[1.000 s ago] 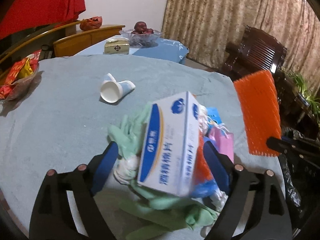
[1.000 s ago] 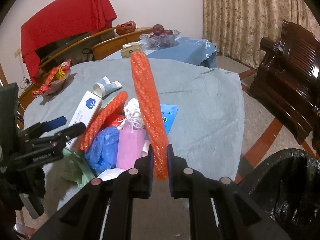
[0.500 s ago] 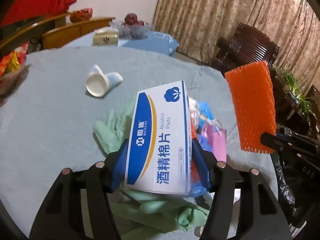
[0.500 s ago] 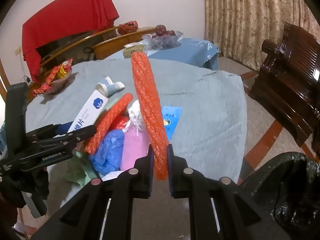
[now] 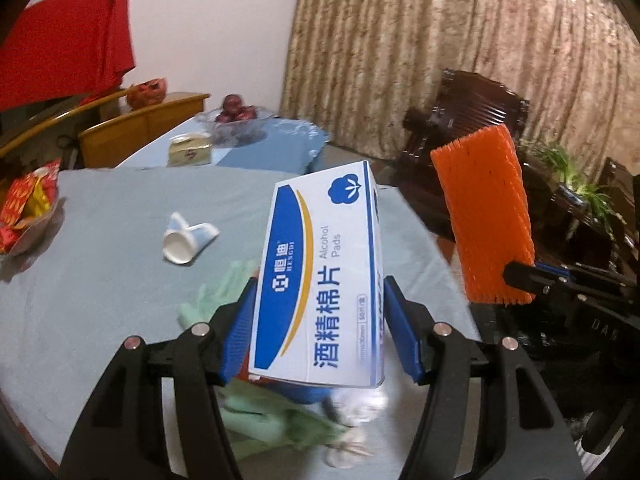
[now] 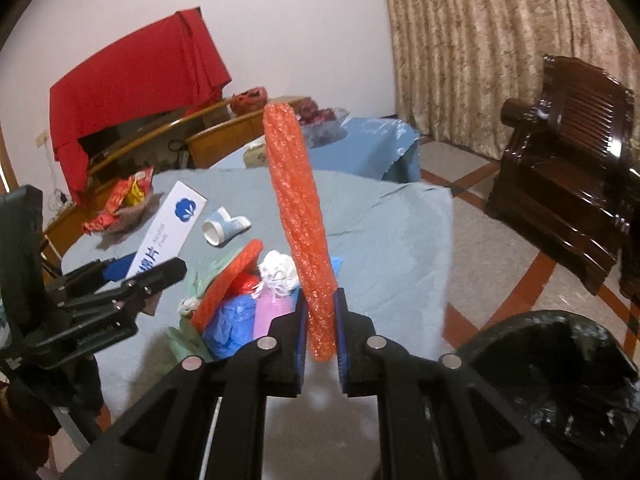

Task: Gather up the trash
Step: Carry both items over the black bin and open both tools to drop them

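**Both tongs loaded, bin next**

Right now my left gripper point(image 5: 318, 320) is clamped on the alcohol-pad box point(image 5: 320, 280), its jaws having just closed in on the carton's two long sides, and the box hangs clear above the table point(image 5: 100, 280). My right gripper point(image 6: 320, 320) is pinched nearly closed on the lower end of the orange foam net point(image 6: 298, 216), which stands up tall between the pads.

To do this step well, I should swing both loads over the black-lined bin point(image 6: 560, 380), which sits on the floor off the table's edge to my right, and let go only once each piece is over the opening. The net is long and floppy, so I would tip it in end first. The box is gripped low with most of its length sticking forward; I would keep it from swinging and hitting the other tongs.

Still on the cloth: a crushed paper cup point(image 5: 188, 240), green gloves point(image 5: 224, 292), a second orange net point(image 6: 228, 284), blue plastic point(image 6: 230, 320), a pink bag point(image 6: 274, 312) and what looks like white string, though blur makes that unsure. A dark wooden chair point(image 6: 568, 184) stands beyond the bin, well apart from my path.
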`<control>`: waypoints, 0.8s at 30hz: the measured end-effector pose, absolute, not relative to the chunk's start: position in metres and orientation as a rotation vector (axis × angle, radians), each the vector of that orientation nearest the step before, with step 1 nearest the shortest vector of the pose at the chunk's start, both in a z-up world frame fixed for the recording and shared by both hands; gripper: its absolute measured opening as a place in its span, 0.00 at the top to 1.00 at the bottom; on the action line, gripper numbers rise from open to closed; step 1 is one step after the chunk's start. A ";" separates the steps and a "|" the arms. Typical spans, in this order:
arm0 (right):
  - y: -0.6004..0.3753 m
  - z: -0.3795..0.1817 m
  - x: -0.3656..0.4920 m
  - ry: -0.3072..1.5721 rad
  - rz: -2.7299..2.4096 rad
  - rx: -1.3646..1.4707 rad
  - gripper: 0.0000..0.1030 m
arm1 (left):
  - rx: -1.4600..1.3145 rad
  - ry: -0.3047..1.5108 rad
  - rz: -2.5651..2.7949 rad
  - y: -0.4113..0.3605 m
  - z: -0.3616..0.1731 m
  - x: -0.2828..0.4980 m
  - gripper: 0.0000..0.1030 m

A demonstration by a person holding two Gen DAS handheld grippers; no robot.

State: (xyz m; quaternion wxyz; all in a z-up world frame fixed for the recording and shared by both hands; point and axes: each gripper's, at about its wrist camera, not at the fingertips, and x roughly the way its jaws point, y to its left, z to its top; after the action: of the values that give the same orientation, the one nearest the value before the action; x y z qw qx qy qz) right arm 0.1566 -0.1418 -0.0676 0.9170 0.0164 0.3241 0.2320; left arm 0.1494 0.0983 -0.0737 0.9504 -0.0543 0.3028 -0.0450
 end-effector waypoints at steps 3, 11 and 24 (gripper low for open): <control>-0.166 -0.059 0.144 0.647 0.437 0.040 0.88 | -0.104 0.615 -0.128 0.075 -0.070 0.147 0.43; -0.246 -0.060 0.115 0.642 0.273 0.071 0.88 | -0.067 0.620 -0.264 -0.002 -0.072 0.142 0.43; -0.352 -0.107 0.074 0.747 0.041 0.137 0.88 | 0.010 0.675 -0.471 -0.115 -0.103 0.152 0.43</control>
State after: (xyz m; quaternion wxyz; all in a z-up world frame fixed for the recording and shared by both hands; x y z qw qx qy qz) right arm 0.0743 -0.3521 -0.1065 0.9285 0.0670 0.3646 0.0199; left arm 0.1516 -0.1148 -0.1028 0.9164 0.0047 0.3281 -0.2291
